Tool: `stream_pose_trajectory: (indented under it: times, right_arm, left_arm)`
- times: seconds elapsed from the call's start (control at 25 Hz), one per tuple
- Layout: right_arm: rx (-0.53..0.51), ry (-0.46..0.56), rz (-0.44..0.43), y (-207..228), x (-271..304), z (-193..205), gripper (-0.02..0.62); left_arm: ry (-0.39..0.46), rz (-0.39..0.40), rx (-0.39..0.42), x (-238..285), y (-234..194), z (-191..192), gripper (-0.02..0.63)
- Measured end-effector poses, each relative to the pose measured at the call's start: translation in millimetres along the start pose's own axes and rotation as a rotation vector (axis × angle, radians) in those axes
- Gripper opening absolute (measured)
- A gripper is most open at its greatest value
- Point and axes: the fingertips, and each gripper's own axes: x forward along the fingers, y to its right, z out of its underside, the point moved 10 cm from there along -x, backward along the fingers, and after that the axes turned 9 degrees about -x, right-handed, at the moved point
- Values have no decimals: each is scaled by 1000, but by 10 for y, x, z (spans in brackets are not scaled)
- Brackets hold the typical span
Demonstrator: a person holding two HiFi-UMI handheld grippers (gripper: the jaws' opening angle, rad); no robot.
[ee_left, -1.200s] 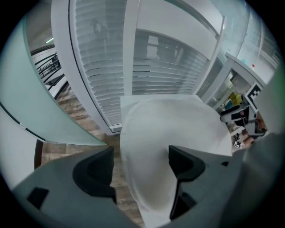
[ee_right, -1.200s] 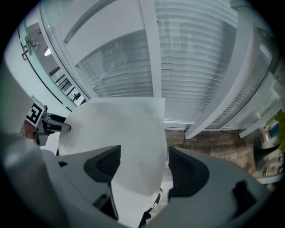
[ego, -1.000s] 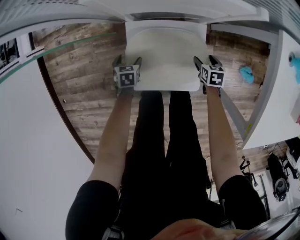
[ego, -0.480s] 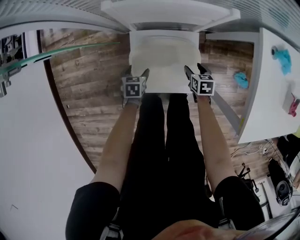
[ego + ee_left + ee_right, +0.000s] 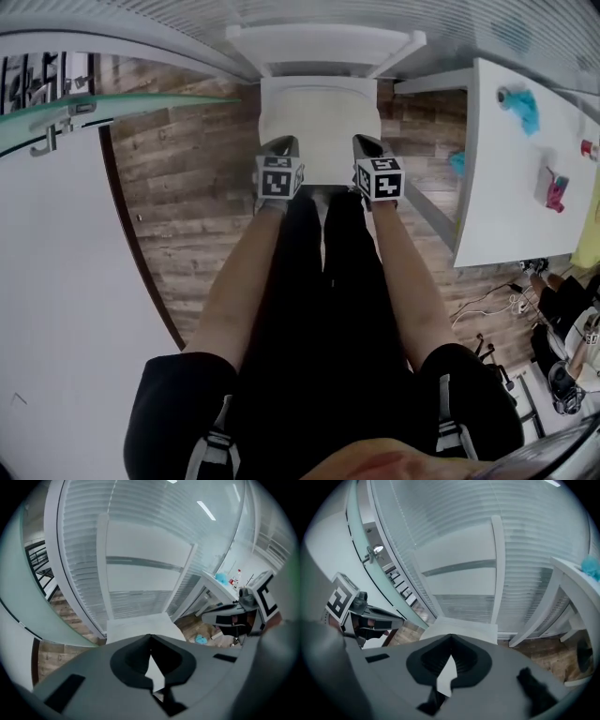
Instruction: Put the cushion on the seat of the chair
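A white chair [image 5: 323, 44] stands on the wooden floor [image 5: 183, 187], and the cream cushion [image 5: 319, 117] lies flat on its seat. The left gripper [image 5: 280, 144] and right gripper [image 5: 367, 143] hang side by side over the cushion's near edge. Both pairs of fingers have just closed tight, with nothing between them.

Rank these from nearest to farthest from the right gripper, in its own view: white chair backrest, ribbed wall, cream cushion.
1. Cream square cushion, lying just ahead of the right gripper.
2. White slatted chair backrest, behind it.
3. Ribbed translucent wall, farthest back.
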Motion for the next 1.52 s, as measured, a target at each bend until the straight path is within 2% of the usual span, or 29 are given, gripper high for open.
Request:
stream_pose_trajectory:
  times: [0.16,0.28,0.44,0.64,0.8,0.96,1.04,1.16,1.32,1.52]
  right_arm:
    - [25,44,-25,-102,-505,-277,15]
    - [20,123,-42,-180,-920,-609,15]
    - [-105,239,-73,-426,-1512,-1119,15]
    - [-282,440,-98,-720,-2343,-1676,15]
    - [-388,556,-102,-938,-2941,-1875,15]
    - [-417,677,-98,-1114,-3432,-2044,15]
    - [-411,756,-111,-1219,-3621,-2151,15]
    - [-426,816,-115,-1325,-3827,-2272,15]
    - [-467,846,-124,-1387,-3975,-2364,15]
    - [-478,863,-123,-1422,-4015,-2415,15]
  left_arm:
    - [38,42,13,-475,277,-248,11]
    - [102,93,72,-882,500,-526,11]
    - [221,163,157,-1497,795,-864,11]
    - [381,258,241,-2351,1138,-1171,11]
    - [515,329,303,-3049,1355,-1304,11]
    - [659,360,355,-3607,1524,-1407,11]
    - [718,373,378,-3807,1582,-1456,11]
    - [789,384,407,-4016,1631,-1504,11]
    - [842,387,428,-4150,1657,-1556,11]
    - [859,384,438,-4174,1656,-1573,11]
